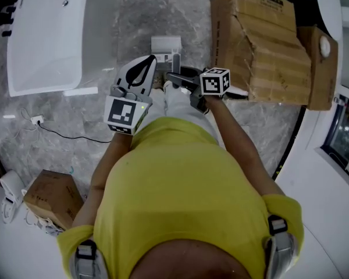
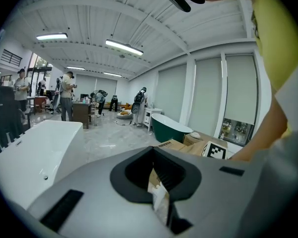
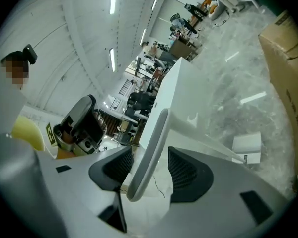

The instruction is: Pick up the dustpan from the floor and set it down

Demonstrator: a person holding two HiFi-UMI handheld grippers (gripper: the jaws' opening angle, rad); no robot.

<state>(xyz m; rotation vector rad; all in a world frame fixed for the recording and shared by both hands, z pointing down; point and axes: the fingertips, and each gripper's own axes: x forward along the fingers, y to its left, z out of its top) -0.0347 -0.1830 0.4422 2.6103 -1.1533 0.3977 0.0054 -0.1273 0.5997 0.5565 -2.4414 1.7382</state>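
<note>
The dustpan (image 1: 166, 44) is pale grey-white and stands on the marble floor in front of my feet; its pan (image 3: 248, 147) also shows low at the right of the right gripper view. Its long pale handle (image 3: 148, 152) rises between the jaws of my right gripper (image 3: 151, 168), which stand wide apart with a gap on each side of it. In the head view the right gripper (image 1: 175, 81) points left above the pan. My left gripper (image 1: 145, 65) hangs beside it, jaws together (image 2: 156, 175), with only a narrow slit between the pads.
A white bathtub (image 1: 43, 34) lies at the far left and big crumpled cardboard boxes (image 1: 262, 45) at the right. A small carton (image 1: 52, 196) and a cable with a socket (image 1: 38, 121) lie left of my legs. People (image 2: 67, 95) stand far off.
</note>
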